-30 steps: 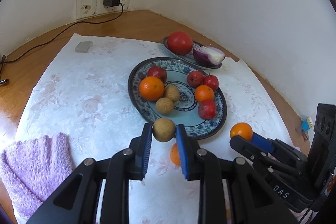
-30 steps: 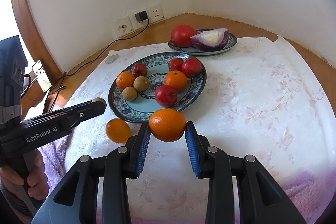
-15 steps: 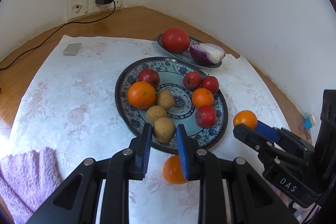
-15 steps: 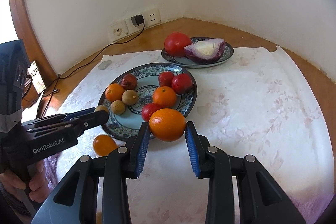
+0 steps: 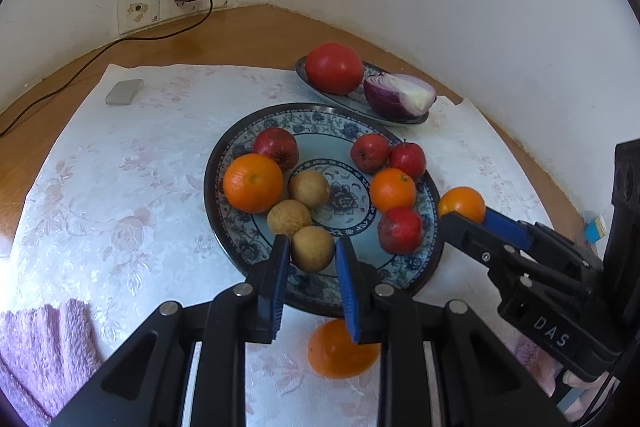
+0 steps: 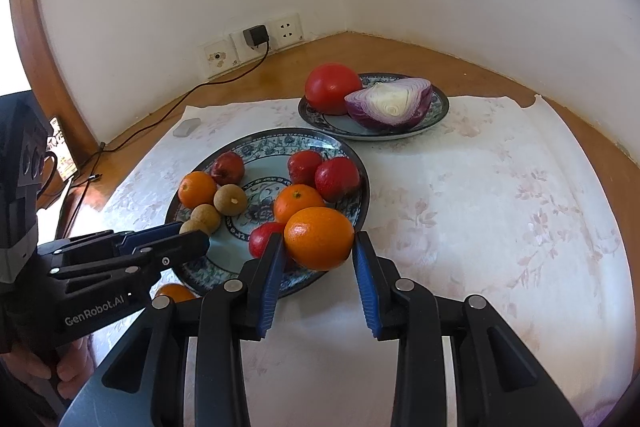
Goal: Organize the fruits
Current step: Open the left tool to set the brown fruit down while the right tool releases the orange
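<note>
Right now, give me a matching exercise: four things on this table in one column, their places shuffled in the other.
Things:
1. Longan
2. Held orange
3. Onion half
4. Loose orange

Places:
A. On the cloth, below the big plate's near rim
B. In the left gripper
C. On the small plate, beside the tomato
D. In the right gripper

Pairs: 1-B, 2-D, 3-C, 4-A
</note>
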